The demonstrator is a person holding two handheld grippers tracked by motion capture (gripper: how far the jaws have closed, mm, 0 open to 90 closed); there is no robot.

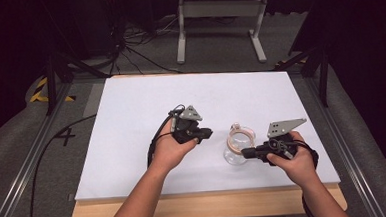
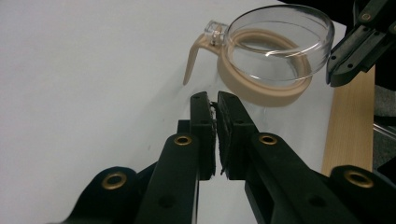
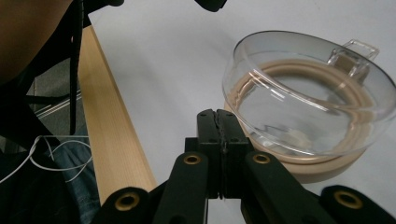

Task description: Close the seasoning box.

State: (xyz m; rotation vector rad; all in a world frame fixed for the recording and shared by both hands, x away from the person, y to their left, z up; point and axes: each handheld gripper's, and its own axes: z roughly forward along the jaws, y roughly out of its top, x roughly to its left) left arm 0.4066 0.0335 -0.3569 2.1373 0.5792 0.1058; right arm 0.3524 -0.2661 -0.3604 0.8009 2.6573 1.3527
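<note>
Two hand-held grippers flank a clear lid on the white table.

The clear lid (image 1: 239,145), ringed with a beige seal and a small tab, lies toward the table's (image 1: 132,141) front edge, right of centre. The right gripper (image 1: 246,153) sits clenched, its jaws pressed together with nothing between them, tips just beside the lid's near rim. The left gripper (image 1: 206,134) hovers near the lid's left side, its jaws almost closed with a thin gap between them, grasping nothing.
</note>
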